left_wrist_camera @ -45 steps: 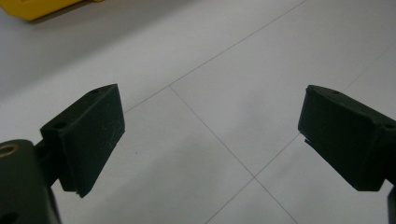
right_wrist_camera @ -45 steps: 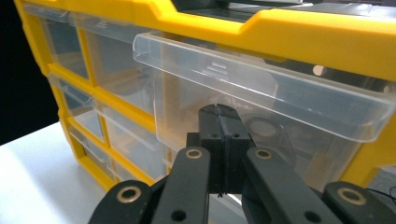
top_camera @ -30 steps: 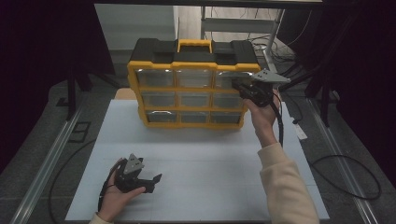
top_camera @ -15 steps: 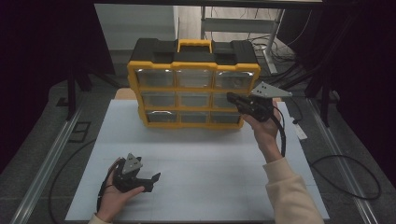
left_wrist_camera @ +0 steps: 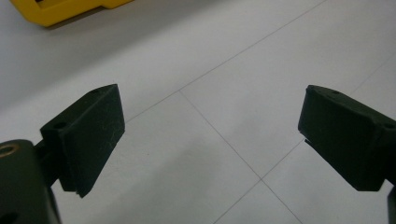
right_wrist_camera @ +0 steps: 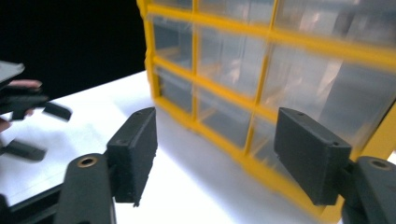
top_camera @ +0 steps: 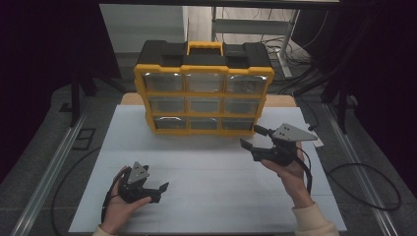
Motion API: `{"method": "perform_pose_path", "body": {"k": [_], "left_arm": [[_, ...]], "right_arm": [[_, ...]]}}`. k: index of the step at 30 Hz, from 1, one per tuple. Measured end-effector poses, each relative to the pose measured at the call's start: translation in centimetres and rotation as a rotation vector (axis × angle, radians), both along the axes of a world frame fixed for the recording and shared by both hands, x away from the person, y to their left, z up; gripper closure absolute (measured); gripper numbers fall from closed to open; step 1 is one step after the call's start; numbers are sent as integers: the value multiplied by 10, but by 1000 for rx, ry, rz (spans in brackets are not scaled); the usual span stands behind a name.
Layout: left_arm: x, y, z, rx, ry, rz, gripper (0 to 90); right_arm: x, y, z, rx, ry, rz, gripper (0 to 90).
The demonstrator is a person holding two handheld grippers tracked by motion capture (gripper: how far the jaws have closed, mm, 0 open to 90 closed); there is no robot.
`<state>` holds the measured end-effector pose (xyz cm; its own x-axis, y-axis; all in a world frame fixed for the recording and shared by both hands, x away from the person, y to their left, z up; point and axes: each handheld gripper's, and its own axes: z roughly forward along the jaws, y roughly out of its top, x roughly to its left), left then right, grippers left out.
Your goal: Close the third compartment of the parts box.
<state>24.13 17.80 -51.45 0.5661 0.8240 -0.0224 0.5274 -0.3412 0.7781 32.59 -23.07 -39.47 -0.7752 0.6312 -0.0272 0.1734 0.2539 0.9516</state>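
Right gripper, jaws just spread and empty, sits off my drawer organizer's lower right corner, nearer than my idle open left gripper.

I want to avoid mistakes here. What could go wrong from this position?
The right gripper, whose jaws have just been opening with nothing between them, sits close to the yellow drawer organizer's lower right corner; a careless move might bump it. Its cable loops by the wrist and could snag. The left gripper, open, rests far away.
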Motion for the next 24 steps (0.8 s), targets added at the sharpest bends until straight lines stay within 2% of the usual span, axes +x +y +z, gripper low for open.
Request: {"method": "perform_pose_path", "body": {"k": [3, 5, 10, 17, 24], "left_arm": [[0, 0, 1, -6, -1, 3, 77], [0, 1, 1, -5, -1, 2, 77], [1, 1, 3, -14, -5, 1, 76], [2, 2, 6, -31, -7, 5, 76], [2, 1, 6, -30, -10, 0, 75]], "right_arm": [[-10, -9, -18, -15, 31, -6, 251], [-16, -18, -30, 2, 51, -17, 246], [-28, -38, -55, -4, 72, -67, 243], [-32, -54, -75, -4, 109, -93, 243], [-32, -55, -79, -19, 112, -96, 237]]}}
